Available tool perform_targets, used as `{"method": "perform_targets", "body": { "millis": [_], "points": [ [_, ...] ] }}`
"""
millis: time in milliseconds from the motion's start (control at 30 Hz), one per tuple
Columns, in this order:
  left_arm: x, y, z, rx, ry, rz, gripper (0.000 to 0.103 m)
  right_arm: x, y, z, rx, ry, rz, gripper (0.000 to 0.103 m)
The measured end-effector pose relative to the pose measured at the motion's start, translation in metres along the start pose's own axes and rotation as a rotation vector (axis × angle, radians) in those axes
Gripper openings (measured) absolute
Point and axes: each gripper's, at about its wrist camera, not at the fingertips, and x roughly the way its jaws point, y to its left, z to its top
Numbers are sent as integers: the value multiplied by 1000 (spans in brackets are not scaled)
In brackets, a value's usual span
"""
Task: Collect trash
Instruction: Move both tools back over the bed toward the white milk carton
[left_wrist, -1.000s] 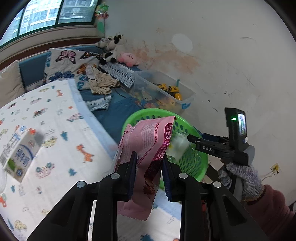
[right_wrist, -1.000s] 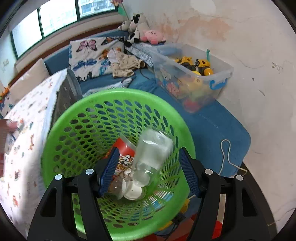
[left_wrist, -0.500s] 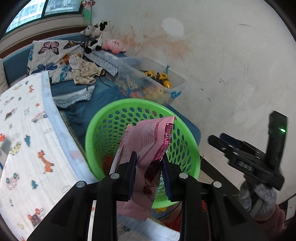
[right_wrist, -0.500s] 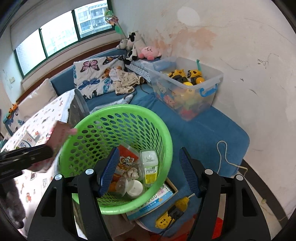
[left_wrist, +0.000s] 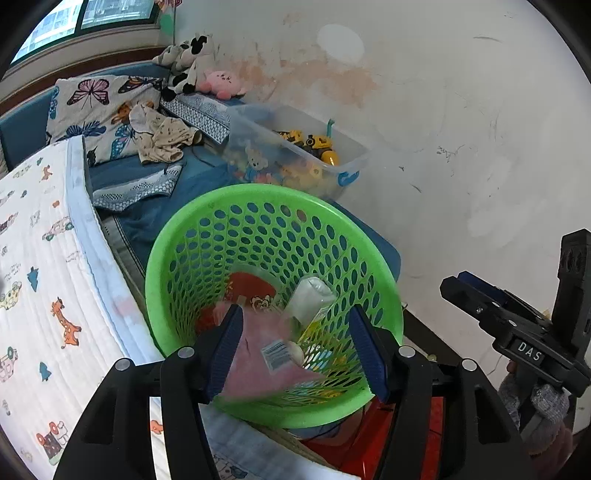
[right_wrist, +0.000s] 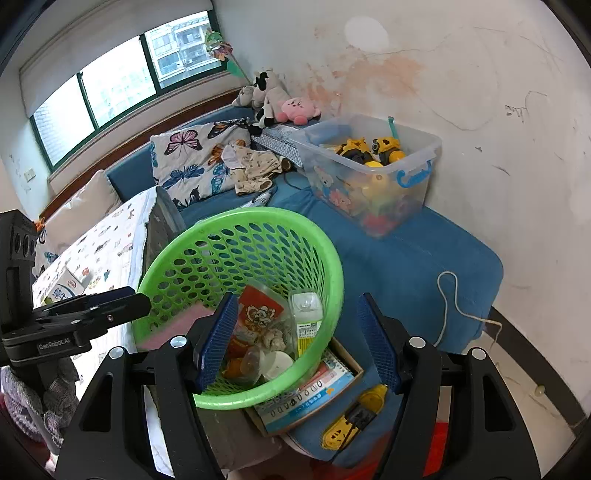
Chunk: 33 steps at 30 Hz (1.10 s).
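A green perforated basket (left_wrist: 207, 236) stands beside the bed; it also shows in the right wrist view (right_wrist: 325, 258). A pink snack wrapper (left_wrist: 258, 362) lies blurred inside its near wall, seen in the right wrist view (right_wrist: 173, 325) too. My left gripper (left_wrist: 301, 343) is open and empty just above the basket's near rim. My right gripper (right_wrist: 297, 339) is open and empty, higher and to the right of the basket. Inside lie a clear bottle (left_wrist: 310, 299), a red packet (right_wrist: 256, 314) and a small cup (right_wrist: 275, 363).
A bed with an animal-print sheet (left_wrist: 40, 280) lies left of the basket, with a milk carton (right_wrist: 62, 290) on it. A clear toy box (right_wrist: 373, 173) sits on a blue bench by the wall. A book (right_wrist: 310, 391) and a yellow toy (right_wrist: 351, 417) lie under the basket.
My left gripper opened and let go of the pink wrapper, which dropped into the basket. My right gripper has pulled back and up from the basket.
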Motion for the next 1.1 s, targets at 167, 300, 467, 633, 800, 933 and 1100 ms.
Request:
{"method": "perform_targets", "body": {
  "millis": [167, 300, 467, 633, 800, 933, 1100],
  "points": [
    [-14, 6, -6, -9, -21, 19, 57, -3, 5, -1, -9, 2, 8, 67],
    [-36, 16, -15, 0, -54, 73, 57, -6, 15, -3, -23, -2, 27, 70],
    [-68, 42, -29, -15, -91, 154, 57, -5, 37, -4, -48, 7, 69, 70],
    [-98, 73, -43, -32, -123, 261, 57, -3, 64, -4, -89, 11, 100, 72],
    [-130, 115, -54, -89, -153, 348, 57, 0, 96, -2, -133, 24, 137, 72],
    [-157, 148, -67, -144, -175, 401, 57, 3, 124, -3, -179, 40, 167, 72],
    [-187, 184, -87, -200, -188, 464, 57, 12, 172, -3, -243, 75, 224, 72]
  ]
}}
